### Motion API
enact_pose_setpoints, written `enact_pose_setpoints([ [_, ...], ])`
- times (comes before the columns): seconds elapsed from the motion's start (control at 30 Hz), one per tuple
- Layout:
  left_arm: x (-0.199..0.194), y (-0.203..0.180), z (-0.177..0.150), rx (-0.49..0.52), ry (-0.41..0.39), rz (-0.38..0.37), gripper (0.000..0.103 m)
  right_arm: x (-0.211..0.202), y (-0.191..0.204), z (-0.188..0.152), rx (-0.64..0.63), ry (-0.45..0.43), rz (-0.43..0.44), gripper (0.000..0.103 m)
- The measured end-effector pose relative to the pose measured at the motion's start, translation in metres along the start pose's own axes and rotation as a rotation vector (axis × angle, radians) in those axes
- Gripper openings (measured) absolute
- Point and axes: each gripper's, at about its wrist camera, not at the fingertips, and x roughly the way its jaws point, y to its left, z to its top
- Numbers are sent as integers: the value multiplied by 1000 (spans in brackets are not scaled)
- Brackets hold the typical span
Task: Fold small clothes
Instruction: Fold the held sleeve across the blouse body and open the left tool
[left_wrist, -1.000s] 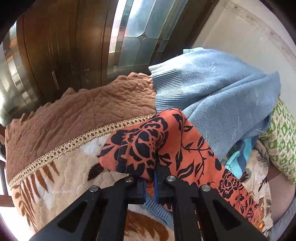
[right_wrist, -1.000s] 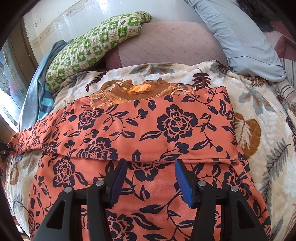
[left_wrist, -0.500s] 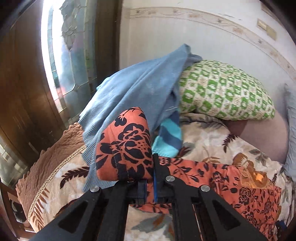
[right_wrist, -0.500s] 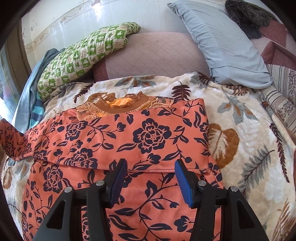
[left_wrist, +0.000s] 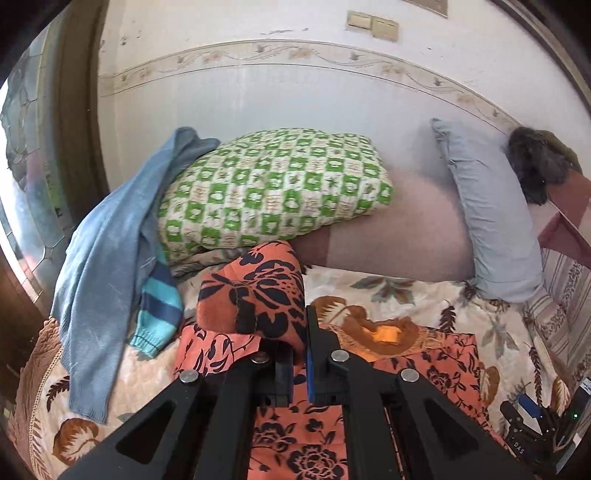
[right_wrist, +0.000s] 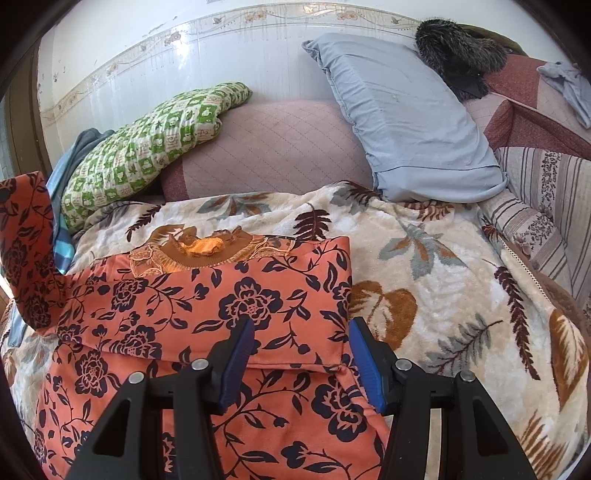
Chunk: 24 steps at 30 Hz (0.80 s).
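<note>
Left wrist view: left tool (left_wrist: 300, 354) clenched on the sleeve (left_wrist: 255, 295) of the orange floral top (left_wrist: 436, 365), the sleeve bunched up and lifted above the bed's leaf-print blanket (left_wrist: 491, 325); rest of the top lies flat on the blanket, brown collar (left_wrist: 384, 332) toward the head of the bed. Blue sweater (left_wrist: 107, 254) and a striped teal cuff (left_wrist: 159, 310) lie at the bed's left edge, a green checked pillow (left_wrist: 269, 192) and grey-blue pillow (left_wrist: 491, 218) against the wall. Right wrist view: right tool (right_wrist: 301, 354) released, blue pads apart, hovering over the top's (right_wrist: 207, 306) folded right edge, gripping nothing. The top is spread mid-bed on the blanket (right_wrist: 443, 266), right side folded in; the raised sleeve (right_wrist: 26, 243) stands up at the left edge of the bed. Green pillow (right_wrist: 147, 144) and grey-blue pillow (right_wrist: 402, 122) behind.
</note>
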Motion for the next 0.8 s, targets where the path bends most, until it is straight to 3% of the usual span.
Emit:
enact_pose_setpoints([
  [0.27,21,-75,-12,77,37,-121,5,-2,-24,4,42,-3,-3,57],
  [0.57,60,-140,-62,115,168,-282,5,11,-37,5,79,20,-7,57],
  [0.63,69,-147,-72,117,201,-281,6,13,-35,5,72,17,-14,57],
  [0.67,72,-148,-77,123,209,-278,9,13,-34,5,70,17,-18,57],
  [0.73,74,-148,-85,137,215,-276,27,16,-32,5,64,21,-22,57],
  [0.8,68,-143,-90,135,178,-249,68,18,-29,4,53,23,-30,57],
])
